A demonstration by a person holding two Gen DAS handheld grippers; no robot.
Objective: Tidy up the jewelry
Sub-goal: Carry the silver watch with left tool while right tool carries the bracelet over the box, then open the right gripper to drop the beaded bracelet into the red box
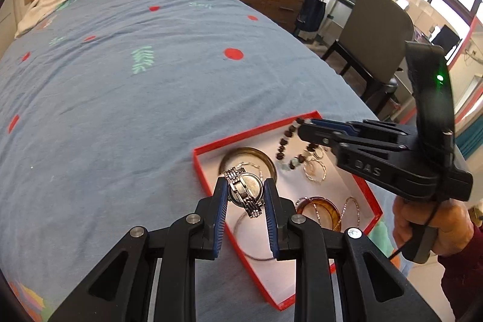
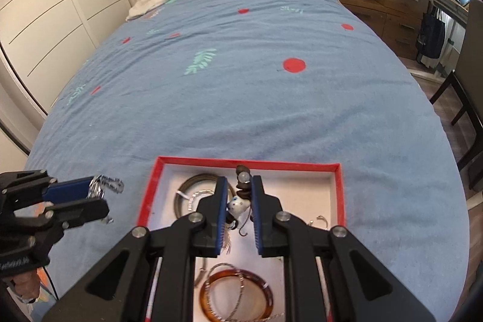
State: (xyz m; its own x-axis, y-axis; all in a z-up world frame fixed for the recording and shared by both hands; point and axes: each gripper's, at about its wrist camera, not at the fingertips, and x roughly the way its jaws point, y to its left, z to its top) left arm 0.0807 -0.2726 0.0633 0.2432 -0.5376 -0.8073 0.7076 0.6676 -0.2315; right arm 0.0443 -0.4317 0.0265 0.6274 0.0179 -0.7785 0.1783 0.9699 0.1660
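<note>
Over the red box (image 1: 211,186) on the bed (image 1: 120,95), my left gripper (image 1: 245,195) pinches the watch (image 1: 246,190) and my right gripper (image 2: 238,201) pinches the beads (image 2: 241,195), which could snag the rings (image 1: 315,168) underneath if I pull fast.

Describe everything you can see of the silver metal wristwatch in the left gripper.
The silver metal wristwatch has a round case and a linked bracelet band running above and below it. It is pinched at the case between the blue pads of the left gripper, held up above the red-rimmed white box. In the left wrist view it looks turned back-side up, though that is hard to confirm. In the right wrist view its links poke past the fingertips.
</note>
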